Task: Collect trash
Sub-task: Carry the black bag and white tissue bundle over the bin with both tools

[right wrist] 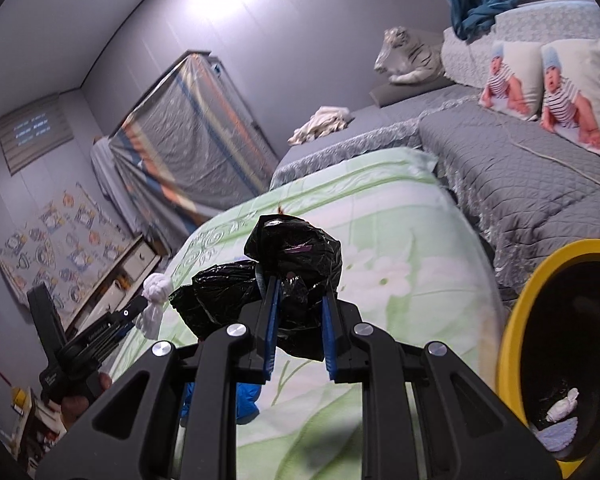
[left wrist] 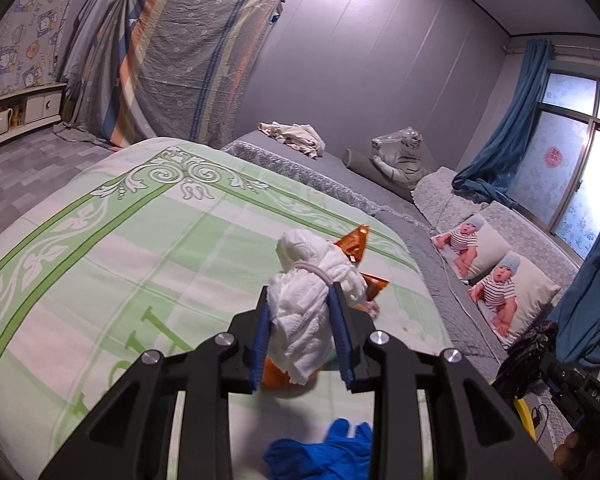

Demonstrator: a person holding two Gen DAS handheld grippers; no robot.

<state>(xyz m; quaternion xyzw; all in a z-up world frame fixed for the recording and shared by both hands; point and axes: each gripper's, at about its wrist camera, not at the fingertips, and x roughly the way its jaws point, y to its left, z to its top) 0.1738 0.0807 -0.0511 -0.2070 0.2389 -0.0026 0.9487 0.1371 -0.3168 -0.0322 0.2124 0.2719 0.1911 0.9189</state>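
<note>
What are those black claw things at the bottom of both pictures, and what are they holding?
They are grabbers, like big tongs. A person holds one in each hand, and each has a small camera looking along its two fingers. That gives two pictures. The left gripper squeezes a white bundle of crumpled material tied with a band. The right gripper squeezes a scrunched black plastic bag. Below them is a bed with a green and white bedspread. An orange wrapper and something blue lie on it. At the right is a yellow bin with some white trash already inside.
</note>
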